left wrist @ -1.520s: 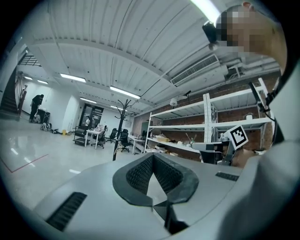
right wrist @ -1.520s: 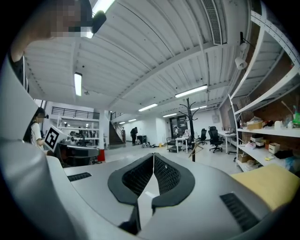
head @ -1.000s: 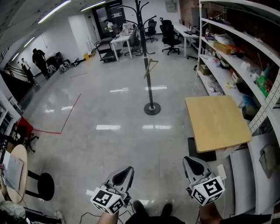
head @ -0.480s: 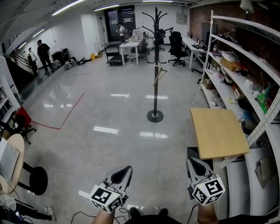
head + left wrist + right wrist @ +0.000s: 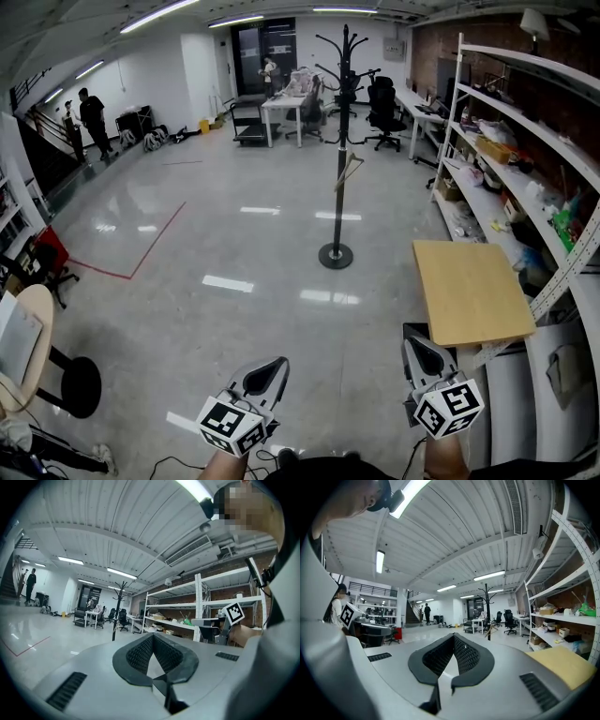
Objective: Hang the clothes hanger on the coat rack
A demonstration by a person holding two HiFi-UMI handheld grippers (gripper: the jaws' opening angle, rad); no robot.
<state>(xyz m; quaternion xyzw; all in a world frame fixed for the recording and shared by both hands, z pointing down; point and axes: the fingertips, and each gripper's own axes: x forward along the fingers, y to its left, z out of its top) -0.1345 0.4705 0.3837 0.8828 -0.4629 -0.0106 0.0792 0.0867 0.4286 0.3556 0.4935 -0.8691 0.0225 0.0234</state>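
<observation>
A black coat rack stands upright on the shiny floor, several steps ahead of me. A pale wooden clothes hanger hangs from its pole at about mid-height. The rack also shows far off as a thin dark pole in the left gripper view and in the right gripper view. My left gripper and right gripper are low at the bottom of the head view, close to my body. Both point towards the rack with jaws shut and nothing between them.
A light wooden table stands to the right, beside long metal shelves full of items. On the left are a round table and a black stool. Desks and office chairs sit behind the rack. People stand far left.
The head view has lifted, so the rack and hanger now sit a little further right and more of the room's far end shows. Both grippers stay low and shut.
</observation>
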